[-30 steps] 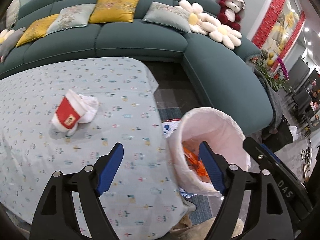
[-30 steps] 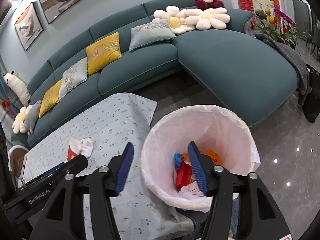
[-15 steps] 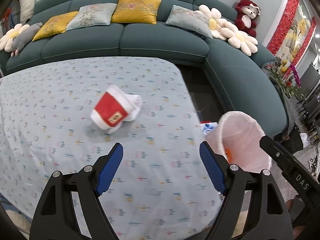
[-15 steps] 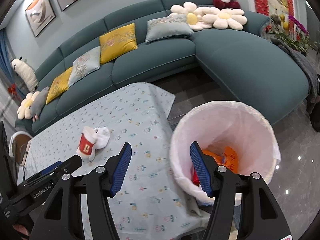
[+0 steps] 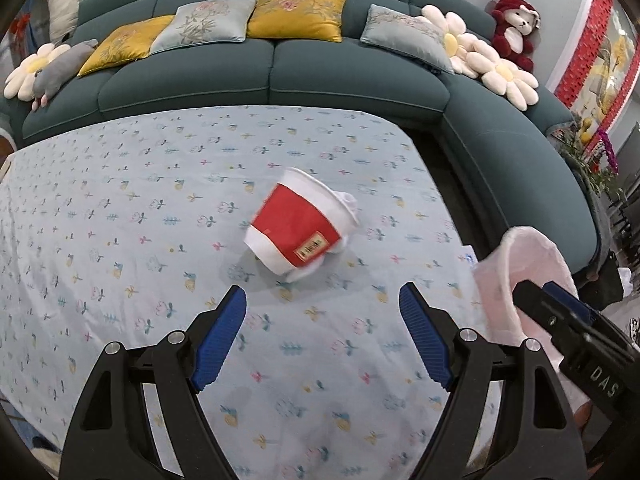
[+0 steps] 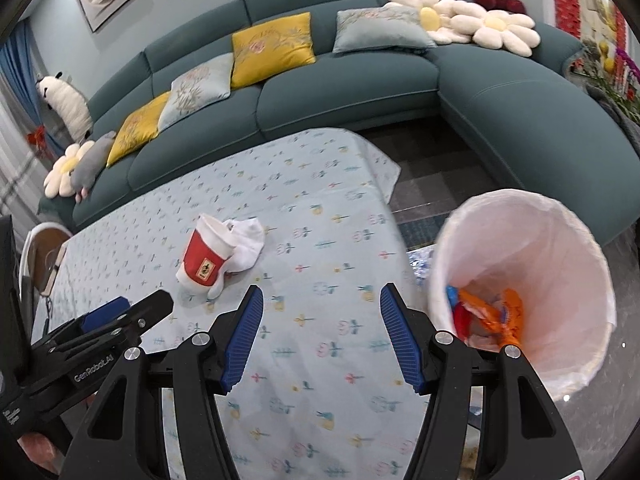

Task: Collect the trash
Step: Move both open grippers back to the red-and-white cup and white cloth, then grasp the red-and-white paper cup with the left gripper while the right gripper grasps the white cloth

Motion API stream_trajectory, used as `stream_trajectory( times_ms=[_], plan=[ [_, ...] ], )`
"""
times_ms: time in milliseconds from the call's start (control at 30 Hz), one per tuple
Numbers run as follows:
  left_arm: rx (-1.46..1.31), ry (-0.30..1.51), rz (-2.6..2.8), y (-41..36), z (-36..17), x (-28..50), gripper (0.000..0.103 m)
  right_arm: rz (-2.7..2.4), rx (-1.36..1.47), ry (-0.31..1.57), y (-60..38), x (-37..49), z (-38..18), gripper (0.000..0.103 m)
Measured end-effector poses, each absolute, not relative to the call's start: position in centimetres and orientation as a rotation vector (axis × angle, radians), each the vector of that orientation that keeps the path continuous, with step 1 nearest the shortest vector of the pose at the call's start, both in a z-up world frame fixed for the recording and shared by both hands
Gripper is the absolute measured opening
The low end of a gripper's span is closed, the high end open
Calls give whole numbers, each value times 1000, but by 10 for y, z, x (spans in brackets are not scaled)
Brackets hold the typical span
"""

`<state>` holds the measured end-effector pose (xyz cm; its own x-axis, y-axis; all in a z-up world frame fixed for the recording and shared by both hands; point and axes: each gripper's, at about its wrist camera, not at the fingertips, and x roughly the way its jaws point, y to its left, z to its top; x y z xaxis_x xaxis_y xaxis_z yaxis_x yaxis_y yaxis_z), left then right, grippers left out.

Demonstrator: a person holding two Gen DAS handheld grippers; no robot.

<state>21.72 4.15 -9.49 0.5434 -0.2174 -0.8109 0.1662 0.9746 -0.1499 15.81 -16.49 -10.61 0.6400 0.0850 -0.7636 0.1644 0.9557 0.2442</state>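
A red and white paper cup [image 5: 298, 226] lies tipped on the flowered tablecloth [image 5: 120, 208], with a crumpled white tissue [image 5: 347, 202] behind it. My left gripper [image 5: 323, 312] is open and empty just in front of the cup. In the right wrist view the cup [image 6: 206, 254] and tissue [image 6: 248, 242] lie left of my right gripper [image 6: 321, 304], which is open and empty over the table. A bin with a white liner [image 6: 532, 264] stands at the table's right end and holds orange and red wrappers [image 6: 494, 314].
A teal corner sofa [image 5: 280, 76] with yellow and grey cushions runs behind and to the right of the table. The bin [image 5: 520, 264] stands off the table's right edge. A chair [image 6: 42, 252] stands at the far left. The left gripper [image 6: 108, 320] shows in the right wrist view.
Both grippers have swung left, away from the bin and over the table. The cup now lies close ahead of my left gripper. Both stayed open.
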Motion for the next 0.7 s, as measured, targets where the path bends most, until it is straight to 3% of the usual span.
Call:
stream_trajectory(
  times_ms=[400,700],
  plan=[
    [-115,992,-185,38,-107,287,85,-47,307,922,-150,217,-131,59],
    [-260,1158,-15,51,-149,327,86,-37,302,932,-151,246,-140,59]
  ],
)
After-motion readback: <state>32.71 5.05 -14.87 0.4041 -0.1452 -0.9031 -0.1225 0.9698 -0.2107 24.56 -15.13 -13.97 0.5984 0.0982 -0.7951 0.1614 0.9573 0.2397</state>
